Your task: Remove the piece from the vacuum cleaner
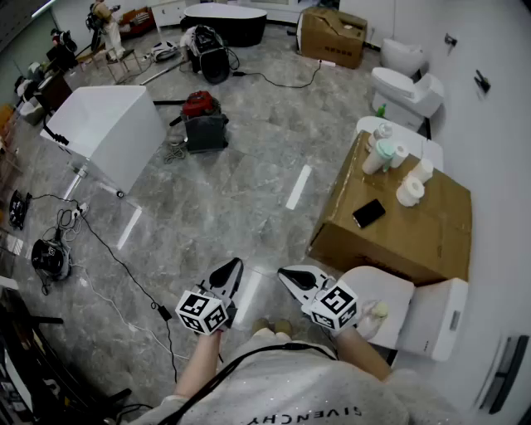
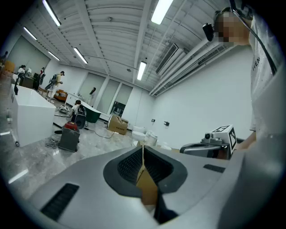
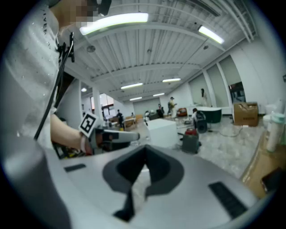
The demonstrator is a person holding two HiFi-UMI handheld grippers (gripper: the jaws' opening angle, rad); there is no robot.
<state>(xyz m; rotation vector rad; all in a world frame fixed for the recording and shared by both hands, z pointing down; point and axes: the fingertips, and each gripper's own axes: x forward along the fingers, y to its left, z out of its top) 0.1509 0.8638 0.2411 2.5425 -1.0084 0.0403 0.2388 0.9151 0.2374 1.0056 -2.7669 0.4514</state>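
The vacuum cleaner (image 1: 202, 121) is a grey box with a red top. It stands on the marble floor far ahead, beside a white cabinet (image 1: 108, 124). It also shows small in the left gripper view (image 2: 69, 134) and in the right gripper view (image 3: 191, 140). My left gripper (image 1: 233, 267) and right gripper (image 1: 285, 274) are held close to the person's body, side by side and pointing forward. Both are shut with nothing between the jaws, as each gripper's own view shows, left (image 2: 143, 148) and right (image 3: 145, 156). Neither is near the vacuum cleaner.
A big cardboard box (image 1: 398, 224) at the right carries a phone (image 1: 368, 213), paper rolls and bottles. White toilets (image 1: 406, 87) stand along the right wall. Cables (image 1: 99, 249) trail over the floor at left. A black bathtub (image 1: 224, 21) and another carton (image 1: 332, 35) lie far back.
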